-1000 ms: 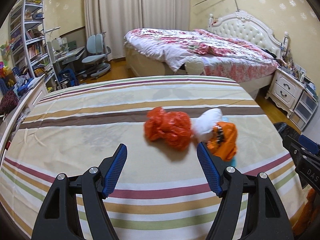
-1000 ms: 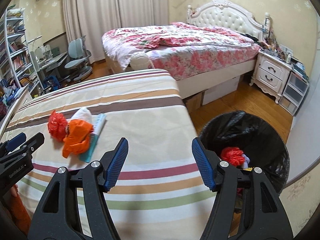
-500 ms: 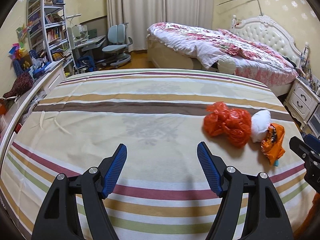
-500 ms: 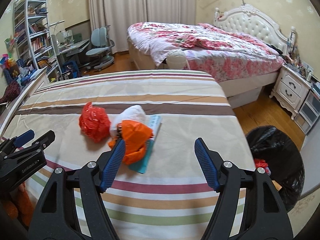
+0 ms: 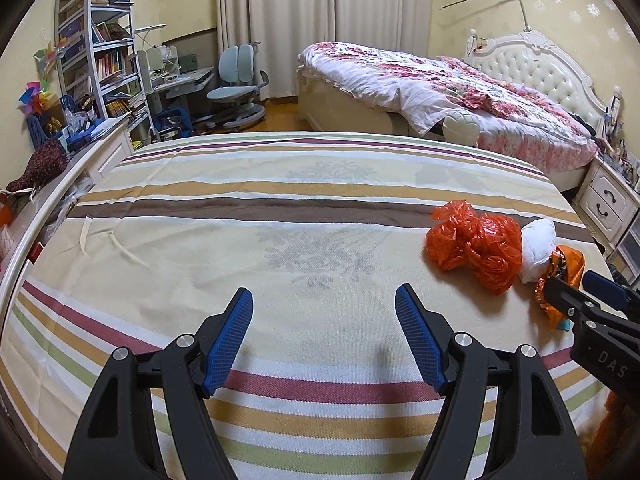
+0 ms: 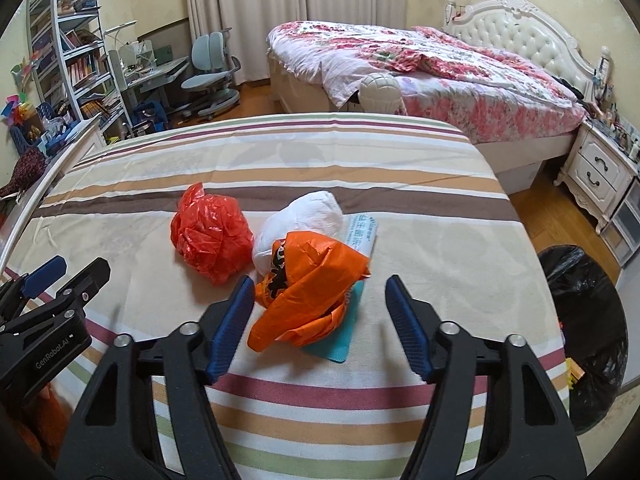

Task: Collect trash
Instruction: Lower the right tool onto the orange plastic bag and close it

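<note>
On the striped bedspread (image 6: 440, 248) lies a pile of trash: a crumpled red plastic bag (image 6: 212, 232), a white wad (image 6: 304, 220), an orange plastic bag (image 6: 312, 288) and a teal and white packet (image 6: 360, 236) under it. My right gripper (image 6: 320, 316) is open, its blue pads on either side of the orange bag, just short of it. My left gripper (image 5: 324, 332) is open and empty over bare bedspread, left of the red bag (image 5: 476, 248), the white wad (image 5: 538, 248) and the orange bag (image 5: 560, 276).
A bin lined with a black bag (image 6: 588, 320) stands on the floor past the bed's right edge. A second bed (image 6: 420, 64), a nightstand (image 6: 600, 168), a desk with chair (image 6: 208, 76) and shelves (image 5: 96, 60) lie beyond.
My right gripper swung left from the bin to the trash pile and closed in on the orange bag. My left gripper moved left, so the pile slid to its right.
</note>
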`<state>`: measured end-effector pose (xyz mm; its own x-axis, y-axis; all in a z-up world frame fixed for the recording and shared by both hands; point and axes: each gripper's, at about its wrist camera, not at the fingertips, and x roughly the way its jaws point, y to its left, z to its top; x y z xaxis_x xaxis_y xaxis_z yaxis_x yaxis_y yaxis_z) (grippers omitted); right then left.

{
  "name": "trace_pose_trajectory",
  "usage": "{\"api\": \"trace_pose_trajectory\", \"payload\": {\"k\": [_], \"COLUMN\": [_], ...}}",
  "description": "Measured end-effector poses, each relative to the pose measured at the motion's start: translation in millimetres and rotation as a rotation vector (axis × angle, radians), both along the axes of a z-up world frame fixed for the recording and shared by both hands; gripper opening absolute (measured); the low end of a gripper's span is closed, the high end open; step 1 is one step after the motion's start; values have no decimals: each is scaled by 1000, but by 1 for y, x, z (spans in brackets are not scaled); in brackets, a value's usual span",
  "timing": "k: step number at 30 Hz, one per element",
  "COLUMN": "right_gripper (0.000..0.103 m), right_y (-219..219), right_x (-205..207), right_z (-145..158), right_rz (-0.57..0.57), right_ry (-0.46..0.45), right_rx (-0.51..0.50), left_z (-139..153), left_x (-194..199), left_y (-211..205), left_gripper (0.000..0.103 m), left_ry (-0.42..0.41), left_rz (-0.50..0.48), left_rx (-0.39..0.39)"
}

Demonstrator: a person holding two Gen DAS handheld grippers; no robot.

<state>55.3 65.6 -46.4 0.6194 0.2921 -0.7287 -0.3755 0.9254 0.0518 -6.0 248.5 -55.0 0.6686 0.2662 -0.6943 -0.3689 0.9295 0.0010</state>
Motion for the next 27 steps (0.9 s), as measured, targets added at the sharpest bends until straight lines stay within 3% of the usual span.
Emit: {"api": "trace_pose_trajectory", "payload": {"k": [2, 13, 21, 27], "right_gripper": [43, 42, 42, 42], "right_y": [2, -32, -75, -79], "right_x": [-1, -7, 19, 34], "right_z": [-2, 11, -4, -7], "right_rz": [8, -37, -133, -134], "right_ry": [6, -25, -2, -13], "right_rx": [-7, 4, -39, -45], "left_z": [0, 1, 0, 0], "left_x": [0, 4, 13, 23], "left_y": [-1, -11, -35, -53], "left_gripper": [72, 72, 73, 74], "left_ry": [0, -2, -2, -3], "left_rz": [-3, -36, -96, -138], "left_rx": [1, 1, 4, 9]}}
